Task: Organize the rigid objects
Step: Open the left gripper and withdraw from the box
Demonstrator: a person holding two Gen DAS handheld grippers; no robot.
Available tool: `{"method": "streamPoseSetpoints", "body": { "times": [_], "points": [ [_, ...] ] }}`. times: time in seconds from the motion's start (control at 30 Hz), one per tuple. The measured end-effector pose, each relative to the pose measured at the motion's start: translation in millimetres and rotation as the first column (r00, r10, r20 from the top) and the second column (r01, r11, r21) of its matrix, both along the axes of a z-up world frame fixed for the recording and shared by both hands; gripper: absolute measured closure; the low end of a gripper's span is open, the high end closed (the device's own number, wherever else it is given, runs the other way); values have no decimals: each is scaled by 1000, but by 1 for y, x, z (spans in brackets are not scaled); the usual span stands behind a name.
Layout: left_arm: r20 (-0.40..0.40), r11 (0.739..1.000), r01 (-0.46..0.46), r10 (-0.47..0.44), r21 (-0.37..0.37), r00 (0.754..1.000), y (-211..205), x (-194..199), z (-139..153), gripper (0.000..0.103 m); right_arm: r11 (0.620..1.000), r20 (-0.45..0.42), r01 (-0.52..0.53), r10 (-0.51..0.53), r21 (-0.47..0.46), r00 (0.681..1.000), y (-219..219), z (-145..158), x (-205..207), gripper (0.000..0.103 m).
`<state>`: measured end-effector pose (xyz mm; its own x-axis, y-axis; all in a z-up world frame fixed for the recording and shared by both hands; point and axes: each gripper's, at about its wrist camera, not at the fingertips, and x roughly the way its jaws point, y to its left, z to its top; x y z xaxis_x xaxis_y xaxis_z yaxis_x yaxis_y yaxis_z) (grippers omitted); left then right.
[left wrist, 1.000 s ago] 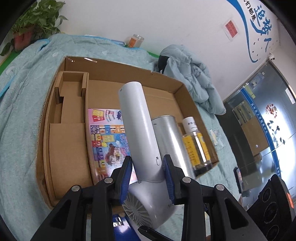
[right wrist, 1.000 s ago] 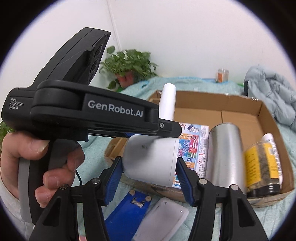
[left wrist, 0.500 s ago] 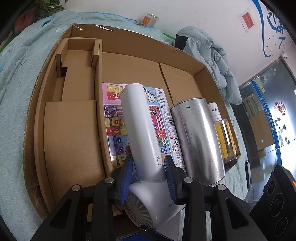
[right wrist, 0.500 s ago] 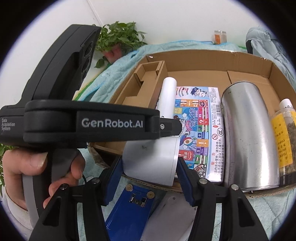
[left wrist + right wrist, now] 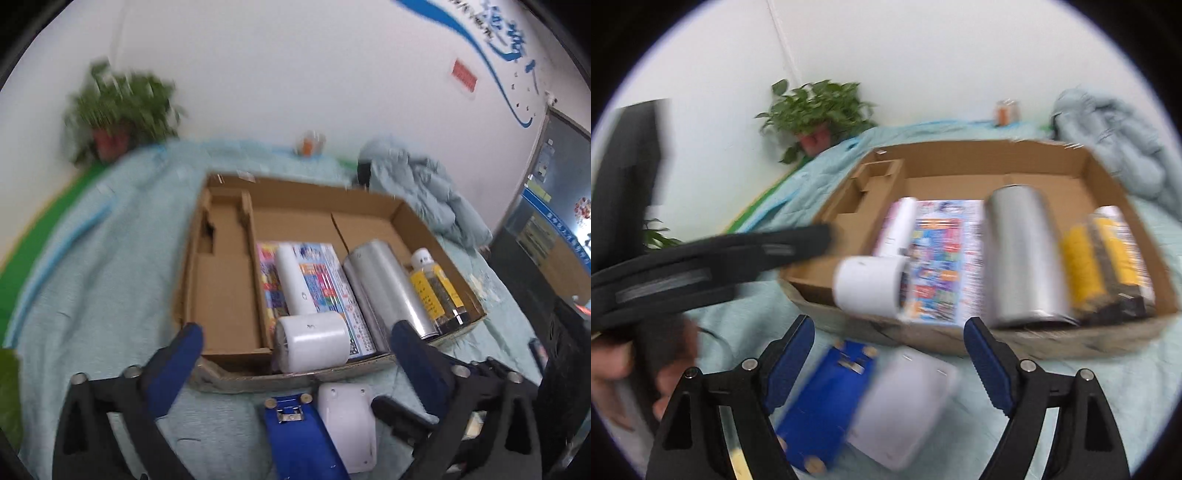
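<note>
White dryer (image 5: 306,321) lying in the box (image 5: 369,199), handle on the coloured booklet (image 5: 328,280), barrel at the near wall. Beside it a steel can (image 5: 384,291), then a yellow-labelled bottle (image 5: 436,291) against the right wall (both on their sides). Left gripper (image 5: 295,339) wide open, jaws just opened, nothing between the pads, clear of the dryer. Right gripper (image 5: 890,343) also spread, jaws just opened, holding nothing. Blue plate (image 5: 820,398) and white plate (image 5: 905,402) lying on the teal cloth (image 5: 110,266) just outside the box, touching each other. Blurred hand (image 5: 617,373) on the left gripper's black body at the right view's left edge.
</note>
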<state>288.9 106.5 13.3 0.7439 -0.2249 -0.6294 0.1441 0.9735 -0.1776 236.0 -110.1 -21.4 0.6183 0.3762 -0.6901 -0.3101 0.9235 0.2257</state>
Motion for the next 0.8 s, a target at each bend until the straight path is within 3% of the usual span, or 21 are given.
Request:
{"method": "streamPoseSetpoints", "body": {
  "times": [0.1,0.23,0.3,0.33,0.37,0.4,0.43,0.5,0.57,0.6,0.63,0.67,0.73,0.8],
  "points": [
    [49,999,-6,3,48,999,-13,-37,9,1,996,18,51,-49,-72,999,-10,1,-17,20],
    [45,998,-37,35,43,998,-23,-70,14,1,994,38,74,-71,-75,997,-22,3,-35,20],
    [29,999,-34,33,28,999,-28,-80,14,8,993,51,84,-81,-79,995,-26,4,-37,20],
    [11,1000,-19,19,12,1000,-30,-84,14,31,993,58,93,-88,-79,994,-30,5,-41,21],
    [-11,1000,-7,7,2,1000,-29,-88,14,48,993,61,93,-89,-72,994,-35,7,-47,32],
    [-42,1000,7,-7,5,999,-32,-90,12,84,994,61,86,-82,-66,995,-38,8,-48,47],
    [-53,1000,8,-6,27,999,-36,-93,11,102,991,66,98,-93,-88,994,-41,10,-53,73],
    [-31,998,-2,4,65,1000,-44,-105,12,101,989,79,110,-102,-100,992,-44,9,-57,76],
    [-31,999,19,-18,34,999,-47,-115,14,97,992,86,106,-100,-67,991,-52,13,-64,73],
    [-40,999,25,-24,25,999,-48,-117,15,76,993,92,101,-96,-56,991,-54,14,-67,66],
    [-54,1000,22,-21,22,998,-48,-118,15,26,994,94,95,-90,-53,991,-55,15,-68,36],
    [-62,1000,7,-6,21,998,-46,-120,16,0,995,93,89,-84,-45,992,-56,14,-69,10],
    [-43,999,-33,34,7,999,-42,-126,16,1,996,108,90,-86,-27,990,-59,15,-72,7],
    [-76,999,-38,38,0,996,-35,-124,13,1,997,119,77,-73,-31,990,-57,15,-75,6]
  ]
}}
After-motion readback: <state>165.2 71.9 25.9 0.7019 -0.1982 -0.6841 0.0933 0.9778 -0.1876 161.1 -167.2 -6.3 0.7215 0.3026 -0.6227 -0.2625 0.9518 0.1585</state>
